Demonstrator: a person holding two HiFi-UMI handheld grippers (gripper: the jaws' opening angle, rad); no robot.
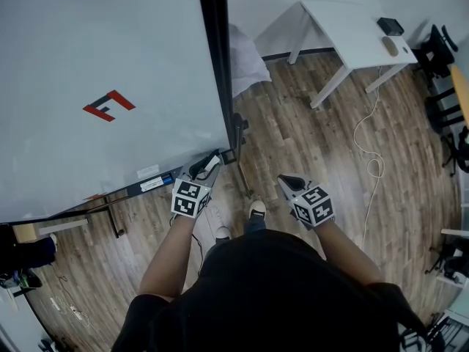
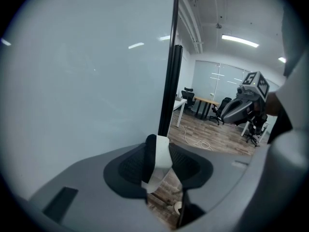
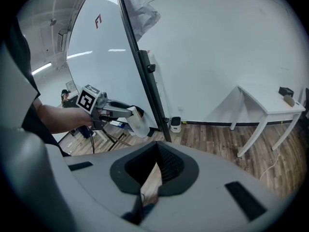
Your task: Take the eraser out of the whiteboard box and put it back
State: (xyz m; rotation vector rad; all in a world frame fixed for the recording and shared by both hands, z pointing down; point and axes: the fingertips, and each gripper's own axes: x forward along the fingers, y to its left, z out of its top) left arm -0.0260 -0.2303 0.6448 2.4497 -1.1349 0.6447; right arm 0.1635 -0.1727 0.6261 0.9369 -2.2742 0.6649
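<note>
The left gripper (image 1: 206,167) is clamped on the white, black-backed eraser (image 2: 160,159), holding it just beside the right end of the whiteboard box (image 1: 143,186). The right gripper (image 1: 288,182) hangs closed and empty over the wooden floor (image 1: 308,145). Beyond stands the whiteboard (image 1: 110,64), with a white table (image 1: 344,28) farther off.

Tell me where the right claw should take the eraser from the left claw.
Probably the white end of the eraser, which juts past the left claw; bring the right claw in from the tip side. That end is bare; the rest sits clamped.
</note>
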